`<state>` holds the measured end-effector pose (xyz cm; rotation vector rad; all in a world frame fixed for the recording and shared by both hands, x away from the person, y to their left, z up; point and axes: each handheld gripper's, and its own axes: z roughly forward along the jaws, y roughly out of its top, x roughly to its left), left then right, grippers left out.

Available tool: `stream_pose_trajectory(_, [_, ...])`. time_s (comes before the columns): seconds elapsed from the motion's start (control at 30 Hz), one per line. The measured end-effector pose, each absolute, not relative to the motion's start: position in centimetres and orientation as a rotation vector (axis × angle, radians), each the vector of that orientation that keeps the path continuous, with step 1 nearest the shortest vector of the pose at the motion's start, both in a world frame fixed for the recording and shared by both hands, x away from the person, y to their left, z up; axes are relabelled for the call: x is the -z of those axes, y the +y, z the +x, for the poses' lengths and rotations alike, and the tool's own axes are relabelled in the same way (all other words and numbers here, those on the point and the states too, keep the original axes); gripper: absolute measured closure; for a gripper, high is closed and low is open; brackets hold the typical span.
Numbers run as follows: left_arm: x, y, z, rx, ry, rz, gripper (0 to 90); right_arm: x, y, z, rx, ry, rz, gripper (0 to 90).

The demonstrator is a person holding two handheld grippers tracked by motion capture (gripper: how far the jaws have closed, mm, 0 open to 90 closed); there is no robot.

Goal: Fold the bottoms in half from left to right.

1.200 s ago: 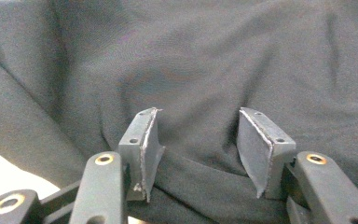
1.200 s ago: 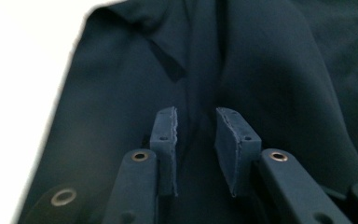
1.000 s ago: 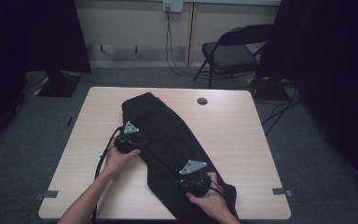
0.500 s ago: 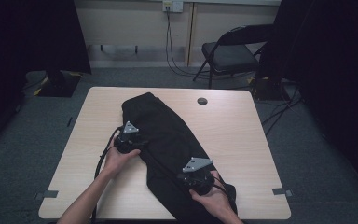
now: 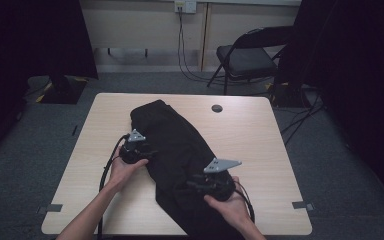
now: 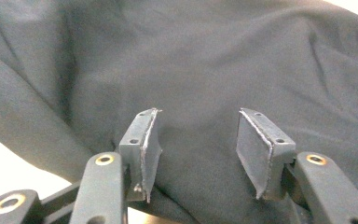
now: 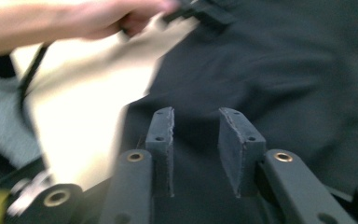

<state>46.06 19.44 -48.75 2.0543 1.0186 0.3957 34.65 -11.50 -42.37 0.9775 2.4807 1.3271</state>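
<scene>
A black garment point(image 5: 175, 140) lies crumpled in a long diagonal heap across the wooden table point(image 5: 250, 140). My left gripper point(image 5: 147, 152) rests at the garment's left edge, open, its pads wide apart over the dark cloth point(image 6: 191, 60) with nothing pinched point(image 6: 198, 140). My right gripper point(image 5: 192, 184) hovers just above the garment's near end, and its jaws have just been opening. In the right gripper view its pads point(image 7: 196, 140) stand apart over the black cloth point(image 7: 284, 70), gripping nothing. The person's left hand point(image 7: 98, 18) shows blurred at the top of that view.
A small round black cap point(image 5: 217, 108) sits in the table near its far edge. A folding chair point(image 5: 245, 55) stands behind the table, with cables on the floor beside it. Tape marks point(image 5: 54, 208) flank the table's near corners.
My right gripper has lifted off the garment's near end and drifted slightly right. The left gripper and the garment's upper part have stayed put.
</scene>
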Motion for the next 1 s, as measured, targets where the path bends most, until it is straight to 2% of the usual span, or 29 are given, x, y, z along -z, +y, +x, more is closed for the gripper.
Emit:
stream_pose_trajectory(0.07, [49.2,18.8,46.1,-0.406,1.002,2.117,50.1,43.1,-11.6,36.5,-1.173,2.430,0.961,61.8])
stream_pose_trajectory(0.23, [49.6,18.0,46.0,-0.419,0.980,2.116,48.8,46.9,-11.7,42.1,-1.053,2.407,1.064,56.3])
stream_pose_trajectory(0.37, [49.7,18.4,45.9,-0.414,0.957,2.117,48.2,48.7,-11.7,43.1,-0.905,2.414,1.051,57.2])
stream_pose_trajectory(0.47, [49.7,18.4,45.7,-0.404,0.949,2.119,47.6,48.9,-12.9,42.7,-0.979,2.426,1.116,57.0])
stream_pose_trajectory(0.7, [48.6,17.8,44.5,-0.380,0.887,2.146,47.3,48.3,-14.3,38.0,-0.902,2.504,1.077,57.1])
stream_pose_trajectory(0.87, [48.5,16.8,44.2,-0.374,0.858,2.153,47.4,48.0,-14.6,31.9,-0.878,2.563,1.052,57.8])
stream_pose_trajectory(0.97, [48.7,16.2,44.2,-0.358,0.833,2.170,47.4,47.7,-14.5,28.4,-0.862,2.613,1.026,65.5])
stream_pose_trajectory(1.0, [48.8,15.9,44.1,-0.357,0.822,2.186,47.4,47.5,-14.5,27.9,-0.861,2.615,1.005,62.4])
